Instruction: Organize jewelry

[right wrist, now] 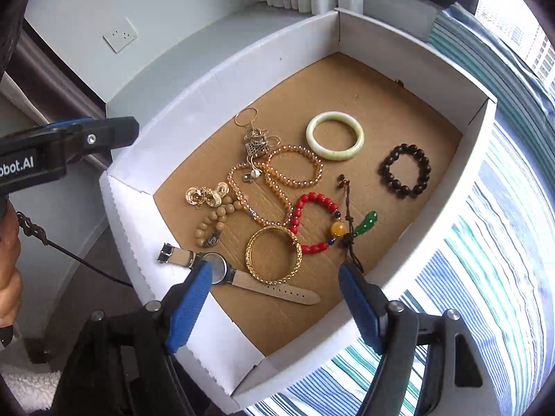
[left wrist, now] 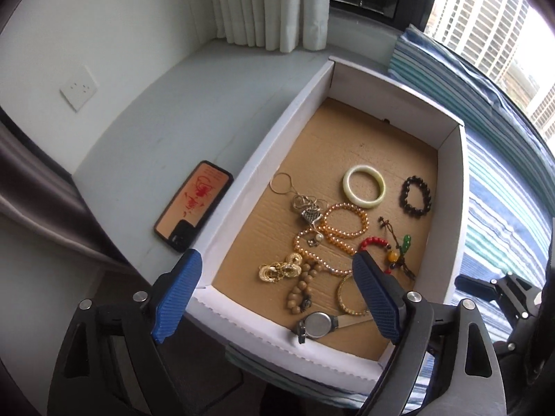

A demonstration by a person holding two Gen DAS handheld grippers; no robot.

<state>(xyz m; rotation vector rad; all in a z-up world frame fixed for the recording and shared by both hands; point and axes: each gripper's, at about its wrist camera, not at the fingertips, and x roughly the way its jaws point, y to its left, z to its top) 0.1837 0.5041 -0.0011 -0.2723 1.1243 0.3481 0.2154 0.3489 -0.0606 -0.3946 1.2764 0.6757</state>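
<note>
- The left hand-held gripper (left wrist: 277, 298) is hovering released over the near end of the white cardboard box (left wrist: 301, 104), its blue pads spread wide with nothing between them.
- The right hand-held gripper (right wrist: 274, 298) is likewise standing open and empty, above the near edge of the same box.
- The jewelry is lying on the brown floor of the box: the watch (right wrist: 222, 270) is sitting just ahead of the right gripper's left pad, one strap end propped on the box's near wall, and the gold bangle (right wrist: 274, 254) is touching it just beyond.
- Farther ahead of the right gripper, the red bead bracelet (right wrist: 312, 222), amber bead strands (right wrist: 295, 166) and tangled silver chain (right wrist: 256, 142) are overlapping in a cluster, while the pale jade bangle (right wrist: 334, 135) and dark bead bracelet (right wrist: 406, 170) are lying apart at the far side.
- By my judgement, the work is sitting between picks: neither gripper is carrying anything, and a next piece is being chosen.
- The next move is likely calling for a descent onto one loose piece, the watch or gold bangle being nearest, with the pads straddling it cleanly so that neighbours are not dragged along.
- A phone (left wrist: 194, 204) is lying on the worktop left of the box.
</note>
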